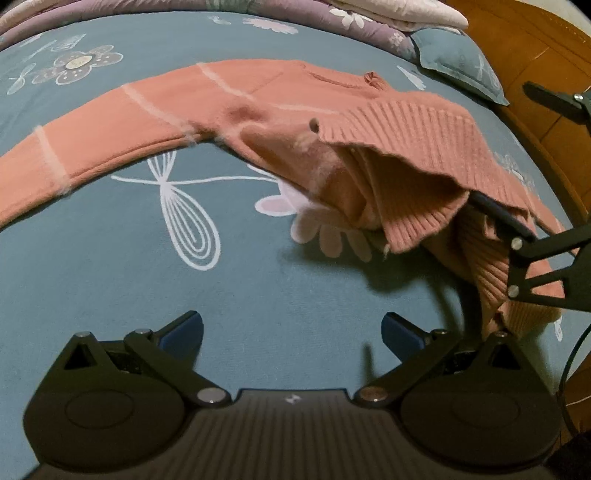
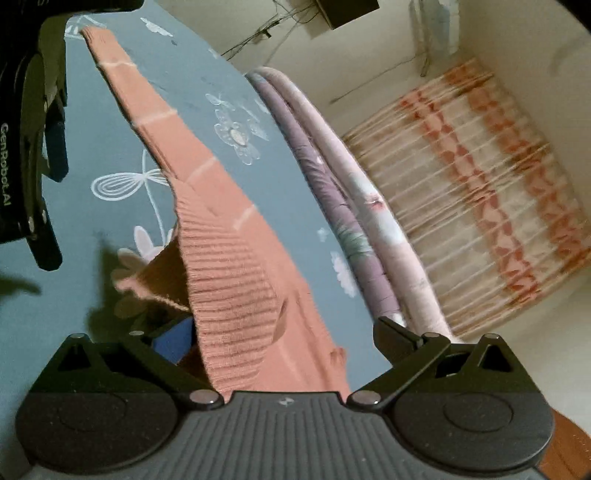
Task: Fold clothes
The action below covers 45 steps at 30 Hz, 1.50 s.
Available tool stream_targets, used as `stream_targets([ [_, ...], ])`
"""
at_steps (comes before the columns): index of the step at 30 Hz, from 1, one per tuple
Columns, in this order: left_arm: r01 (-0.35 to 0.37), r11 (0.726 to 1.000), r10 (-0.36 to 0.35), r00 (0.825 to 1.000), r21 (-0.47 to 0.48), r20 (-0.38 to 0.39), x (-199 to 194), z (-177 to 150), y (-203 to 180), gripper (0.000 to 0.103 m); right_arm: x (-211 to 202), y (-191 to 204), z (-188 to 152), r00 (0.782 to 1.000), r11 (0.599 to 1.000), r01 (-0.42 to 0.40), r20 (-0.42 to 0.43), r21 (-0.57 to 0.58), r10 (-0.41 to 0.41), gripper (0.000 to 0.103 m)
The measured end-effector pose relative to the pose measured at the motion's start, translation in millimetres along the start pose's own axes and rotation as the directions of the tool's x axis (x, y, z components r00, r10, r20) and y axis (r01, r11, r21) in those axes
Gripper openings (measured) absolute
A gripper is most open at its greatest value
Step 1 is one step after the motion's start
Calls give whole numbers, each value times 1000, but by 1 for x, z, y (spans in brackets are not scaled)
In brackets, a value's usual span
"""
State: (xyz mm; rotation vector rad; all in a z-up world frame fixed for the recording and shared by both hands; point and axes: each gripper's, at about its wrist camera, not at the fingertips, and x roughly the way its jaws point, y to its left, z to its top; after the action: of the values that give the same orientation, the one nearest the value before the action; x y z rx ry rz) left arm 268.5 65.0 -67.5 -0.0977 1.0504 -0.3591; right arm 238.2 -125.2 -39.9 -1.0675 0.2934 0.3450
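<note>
A pink knit sweater (image 1: 229,103) lies spread on the blue flowered bedsheet (image 1: 110,258), one long sleeve stretched out to the left. Its ribbed hem (image 1: 417,147) is lifted off the bed and drapes over one of the right gripper's fingers (image 1: 498,218). In the right wrist view the right gripper (image 2: 282,334) stands open, and the hem (image 2: 229,295) hangs across the gap beside its blue-padded finger. My left gripper (image 1: 291,328) is open and holds nothing. It hovers over bare sheet in front of the sweater.
Folded purple and pink quilts (image 1: 295,14) line the far side of the bed. A blue pillow (image 1: 458,62) leans on the wooden headboard (image 1: 535,44). Beyond the bed edge there is a striped curtain (image 2: 480,192).
</note>
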Motion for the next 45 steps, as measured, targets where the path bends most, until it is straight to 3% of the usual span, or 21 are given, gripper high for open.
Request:
stream_targets([
  [5,9,1000,-9,1000,13,7,-1,-1,-1,102,17,19,-14,996,995,-44,-82,-86,37,103],
  [9,-17,999,16,999,45,32,-3,0,-5,102,13,22,-12,998,996,-22,-65,-87,17,103],
  [12,-63,988,49,994,141,100,-8,0,-20,102,10,13,-8,999,999,8,-49,-44,-10,103],
  [14,-110,962,68,983,250,170,-10,-2,-38,102,8,7,-6,999,1000,21,-41,-20,-22,103],
  [16,-180,900,80,963,396,258,-5,-7,-58,102,4,-1,-6,999,1000,8,-38,17,-8,103],
  [18,-265,814,89,936,516,340,1,-12,-76,102,3,-6,-8,998,998,-22,-52,65,25,103],
  [22,-473,592,125,853,653,506,22,-24,-106,102,4,-18,-14,989,975,-104,-79,196,121,103],
  [24,-536,501,109,818,680,564,28,-29,-115,102,6,-23,-18,985,958,-121,-90,260,148,103],
  [29,-635,351,46,746,688,665,33,-34,-137,102,3,-35,-23,986,926,-94,-92,366,136,103],
  [31,-661,316,27,724,681,690,34,-32,-146,102,-5,-43,-22,991,914,-82,-62,397,116,103],
  [33,-668,311,13,715,676,699,33,-27,-151,102,-14,-52,-20,994,902,-86,-28,423,108,103],
  [40,-683,386,23,680,621,733,12,0,-134,103,-32,-66,-30,983,866,-175,28,469,183,103],
  [43,-658,452,33,687,602,726,-4,12,-125,103,-29,-52,-35,964,868,-246,16,431,266,103],
  [45,-640,492,43,694,590,718,-11,20,-120,103,-26,-36,-30,965,889,-243,1,388,264,103],
])
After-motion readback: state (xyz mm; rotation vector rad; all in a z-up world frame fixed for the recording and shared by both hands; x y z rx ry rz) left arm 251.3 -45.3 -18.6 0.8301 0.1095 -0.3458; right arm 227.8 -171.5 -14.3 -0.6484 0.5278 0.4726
